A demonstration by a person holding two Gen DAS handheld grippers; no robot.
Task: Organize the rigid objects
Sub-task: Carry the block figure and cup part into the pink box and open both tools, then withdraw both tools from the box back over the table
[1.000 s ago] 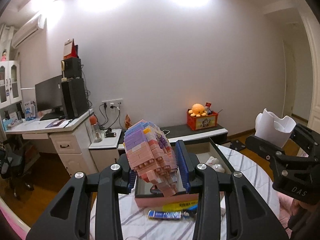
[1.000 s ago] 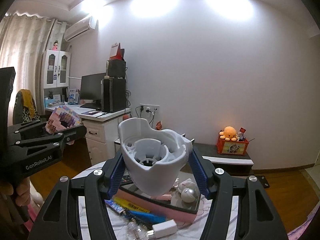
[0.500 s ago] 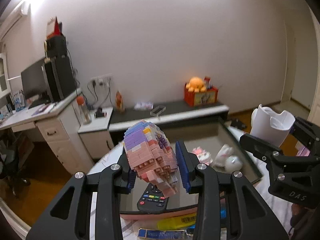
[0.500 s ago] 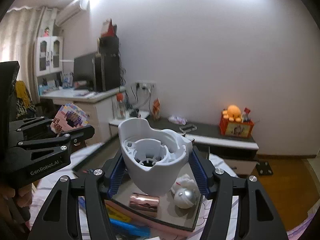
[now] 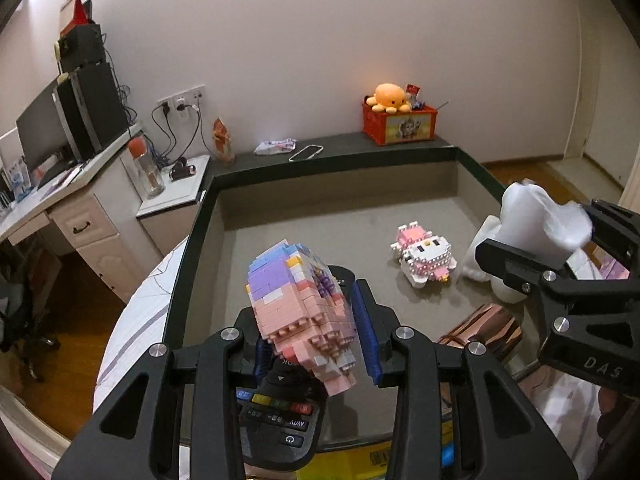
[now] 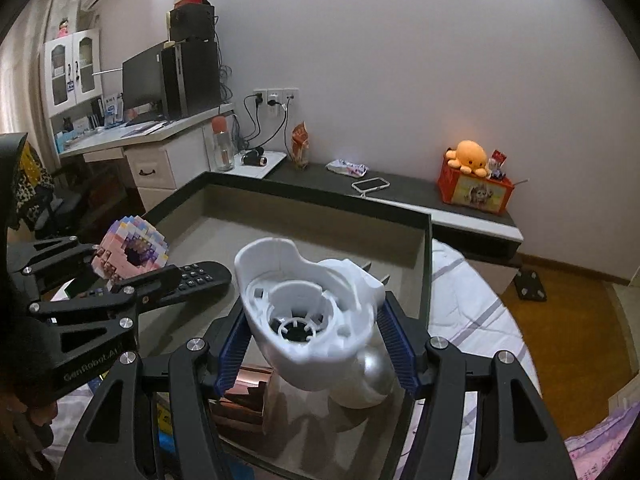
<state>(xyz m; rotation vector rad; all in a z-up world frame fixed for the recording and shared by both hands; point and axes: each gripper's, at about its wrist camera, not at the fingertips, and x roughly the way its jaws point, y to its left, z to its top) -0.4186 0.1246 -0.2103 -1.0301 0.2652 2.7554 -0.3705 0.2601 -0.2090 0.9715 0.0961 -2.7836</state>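
The pastel brick model (image 5: 298, 308), a knobbly lump of small pink, lilac and blue plastic blocks, sits between the pads of the left tongs (image 5: 316, 334), whose jaws have just been opening; a gap shows on its right side, so the grip looks slack. It hangs directly over the black remote control (image 5: 280, 408) lying at the near end of the open box (image 5: 192, 240), its long axis running away from the tongs and tilted downward. The release, I judge, turns on that: straight below is the remote, not bare floor. The right tongs (image 6: 316, 344) clench a smooth white moulded plastic housing (image 6: 308, 316), hollow with ribbed rings, over a coppery foil box (image 6: 240, 396) and a silvery ball (image 6: 374, 368). A beaded white-pink figure (image 5: 424, 258) lies farther in.
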